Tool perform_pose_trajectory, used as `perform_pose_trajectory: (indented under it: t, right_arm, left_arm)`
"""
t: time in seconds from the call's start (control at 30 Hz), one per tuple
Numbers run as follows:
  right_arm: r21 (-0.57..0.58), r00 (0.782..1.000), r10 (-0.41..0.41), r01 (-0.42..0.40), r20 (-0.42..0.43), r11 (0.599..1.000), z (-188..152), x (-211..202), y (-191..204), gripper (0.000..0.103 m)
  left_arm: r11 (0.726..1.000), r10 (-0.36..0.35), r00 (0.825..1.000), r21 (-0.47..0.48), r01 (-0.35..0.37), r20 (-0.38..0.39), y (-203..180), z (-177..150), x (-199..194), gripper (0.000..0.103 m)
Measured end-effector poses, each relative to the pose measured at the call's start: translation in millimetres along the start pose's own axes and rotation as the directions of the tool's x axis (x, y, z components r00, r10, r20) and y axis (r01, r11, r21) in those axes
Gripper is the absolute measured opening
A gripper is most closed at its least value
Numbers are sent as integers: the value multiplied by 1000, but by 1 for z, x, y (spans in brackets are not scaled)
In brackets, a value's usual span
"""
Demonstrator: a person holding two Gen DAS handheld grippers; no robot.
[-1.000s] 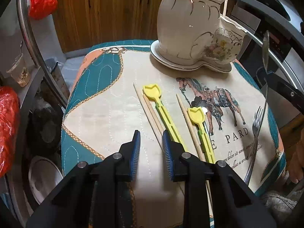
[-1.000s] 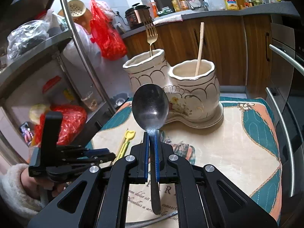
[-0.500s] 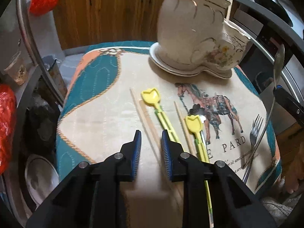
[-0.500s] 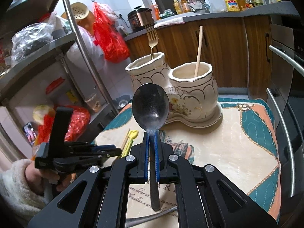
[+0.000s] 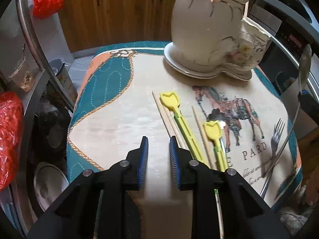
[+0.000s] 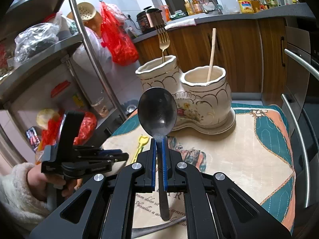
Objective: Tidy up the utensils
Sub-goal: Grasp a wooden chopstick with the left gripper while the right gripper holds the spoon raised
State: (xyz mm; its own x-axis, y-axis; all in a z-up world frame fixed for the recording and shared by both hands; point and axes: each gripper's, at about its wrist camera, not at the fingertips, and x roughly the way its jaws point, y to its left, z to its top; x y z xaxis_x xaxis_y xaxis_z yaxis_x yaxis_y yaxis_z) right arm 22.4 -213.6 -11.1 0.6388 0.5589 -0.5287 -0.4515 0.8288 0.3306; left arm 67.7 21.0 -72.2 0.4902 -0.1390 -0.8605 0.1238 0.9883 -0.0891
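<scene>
- The right tongs (image 6: 158, 155) stay clamped on the spoon (image 6: 157, 111), bowl up, and have drawn nearer the two-cup ceramic holder (image 6: 205, 97) at the surface's far edge; the drop looks close.
- The left tongs (image 5: 157, 151) have drifted forward, still parted and empty, beside the chopsticks (image 5: 167, 115) and yellow sticks (image 5: 179, 117) mid-surface.
- Only the right view shows inside the cups: a gold fork (image 6: 163, 39) in one, a wooden stick (image 6: 211, 53) in the other.
- Only the left view shows the steel fork (image 5: 276, 137) lying near the right edge.
</scene>
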Motion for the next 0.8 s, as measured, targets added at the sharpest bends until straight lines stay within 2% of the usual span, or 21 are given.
perform_pose_trajectory:
  t: [0.27,0.33,0.43,0.63,0.8]
  right_arm:
    - [0,1000,1,-1,2,1000,0,-1,0,7]
    - [2,1000,3,-3,2,1000,0,-1,-1,7]
    - [1,1000,4,-4,3,1000,0,-2,-1,7]
    - [2,1000,3,-3,2,1000,0,-2,-1,7]
    - [-1,1000,2,-2,5,1000,0,-4,-1,7]
  left_arm:
    - [999,-42,999,-15,42,0,-2,-3,-7,22]
    - [1000,-20,1000,-2,20,-6,-5,-4,-6,22]
    - [999,-36,999,-9,35,-18,-7,-4,-2,22]
    - [999,-21,1000,36,21,-15,-20,2,1,22]
    - [999,-43,999,-1,43,-12,-15,1,-2,22]
